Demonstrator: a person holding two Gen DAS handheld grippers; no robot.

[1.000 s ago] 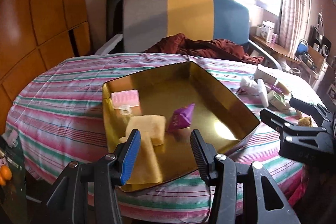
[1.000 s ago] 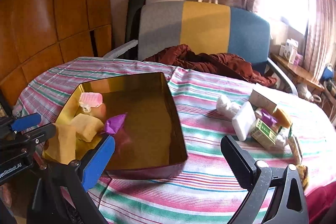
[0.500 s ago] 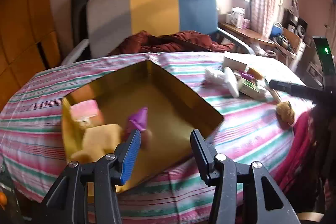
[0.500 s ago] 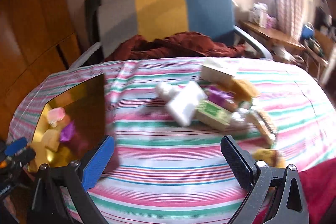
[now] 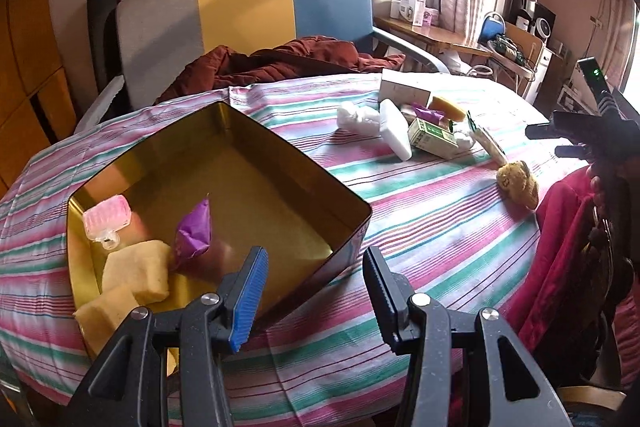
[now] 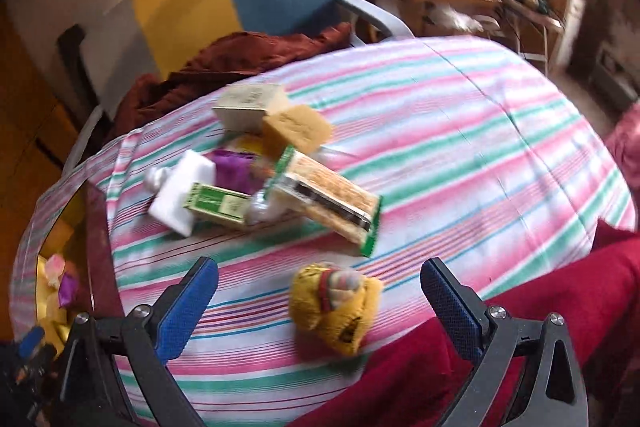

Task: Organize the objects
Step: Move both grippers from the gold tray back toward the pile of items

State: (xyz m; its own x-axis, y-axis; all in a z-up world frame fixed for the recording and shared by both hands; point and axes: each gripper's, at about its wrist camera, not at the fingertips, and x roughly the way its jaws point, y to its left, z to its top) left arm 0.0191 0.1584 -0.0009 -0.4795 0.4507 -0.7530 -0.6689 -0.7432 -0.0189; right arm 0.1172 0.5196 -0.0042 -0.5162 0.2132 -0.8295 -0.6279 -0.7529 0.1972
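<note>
A gold tin box (image 5: pixel 352 223) stands on the striped tablecloth and holds a pink bottle (image 5: pixel 107 217), a purple packet (image 5: pixel 195 229) and yellow sponges (image 5: pixel 136 269). My left gripper (image 5: pixel 314 293) is open and empty at the box's near corner. To the right lies a heap of loose items (image 5: pixel 424 123): boxes, a white block (image 6: pixel 176 189), a green box (image 6: pixel 218 203), a sponge (image 6: pixel 296 127). A small yellow plush toy (image 6: pixel 340 301) lies just in front of my right gripper (image 6: pixel 320 303), which is open and empty. The right gripper shows at the left view's right edge (image 5: pixel 560 139).
A grey, yellow and blue chair (image 5: pixel 240 7) with a dark red cloth (image 5: pixel 280 61) stands behind the table. Red fabric (image 6: pixel 520 327) lies at the table's near right edge. A cluttered wooden desk (image 5: pixel 436 35) stands by the window. Wood panelling covers the left wall.
Both grippers have swung right. The right view now faces the heap and the plush toy instead of the box. The left gripper has pulled back to the box's near corner.
</note>
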